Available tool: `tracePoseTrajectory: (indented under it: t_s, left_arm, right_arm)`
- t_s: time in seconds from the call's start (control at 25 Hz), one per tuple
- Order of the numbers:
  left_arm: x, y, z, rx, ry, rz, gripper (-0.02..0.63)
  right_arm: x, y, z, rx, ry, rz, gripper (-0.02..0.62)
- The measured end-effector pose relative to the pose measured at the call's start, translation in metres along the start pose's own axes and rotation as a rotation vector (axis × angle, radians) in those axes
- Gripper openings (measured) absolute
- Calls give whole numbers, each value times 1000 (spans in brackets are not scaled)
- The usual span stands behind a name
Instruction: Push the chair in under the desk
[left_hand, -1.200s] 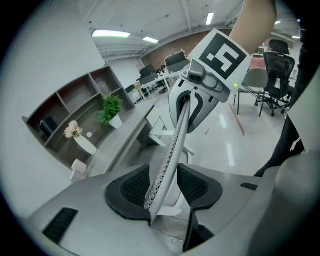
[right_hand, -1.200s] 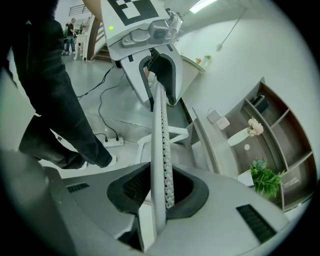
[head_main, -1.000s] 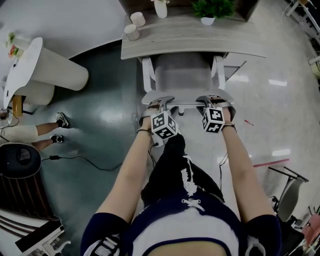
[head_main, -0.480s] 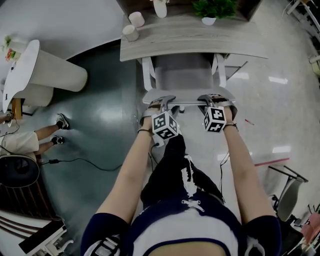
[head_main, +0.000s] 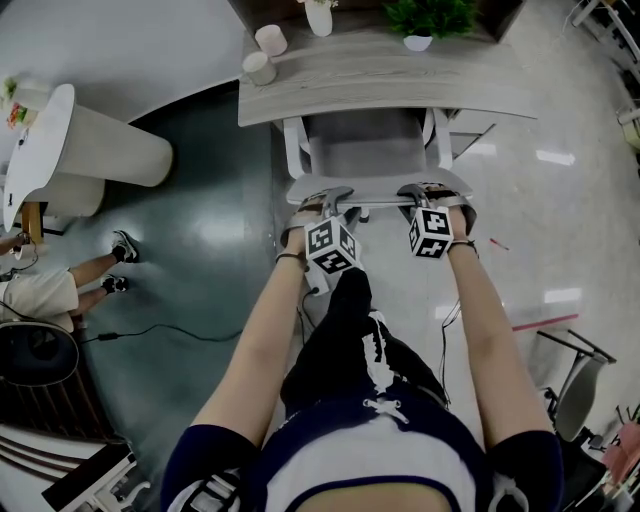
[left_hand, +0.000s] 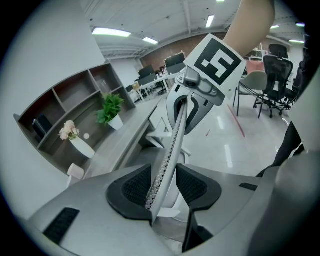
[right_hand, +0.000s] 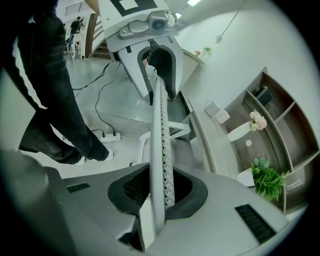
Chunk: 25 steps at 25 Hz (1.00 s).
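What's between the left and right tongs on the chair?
Head view: only the backrest top edge runs from left tongs to right tongs. Both pairs of jaws have just been closing, that edge between them.

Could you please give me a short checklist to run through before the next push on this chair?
1. Left tool astride the backrest rim: ok; its jaws have just been closing, but a firm pinch cannot tell.
2. Right tool on the same rim: ok; its jaws have just been closing and the pads look pressed on it.
3. Chair square to the desk: ok, already partly under.
4. Armrests pass below the desk top: cannot tell.
5. Cups on the desk corner upright, off the chair's line: ok.
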<state>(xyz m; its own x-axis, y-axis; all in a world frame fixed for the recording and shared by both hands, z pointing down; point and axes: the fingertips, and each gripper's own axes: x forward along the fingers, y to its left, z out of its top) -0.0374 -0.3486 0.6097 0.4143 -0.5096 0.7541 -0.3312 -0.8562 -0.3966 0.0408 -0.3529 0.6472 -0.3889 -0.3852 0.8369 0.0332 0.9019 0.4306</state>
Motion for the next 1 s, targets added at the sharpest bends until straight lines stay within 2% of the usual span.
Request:
tracePoseTrajectory:
  t_s: [1.0]
  left_arm:
    - [20, 43, 6, 27, -33, -1, 152]
  right_arm:
    - [25, -48, -14, -27, 70, -31, 38]
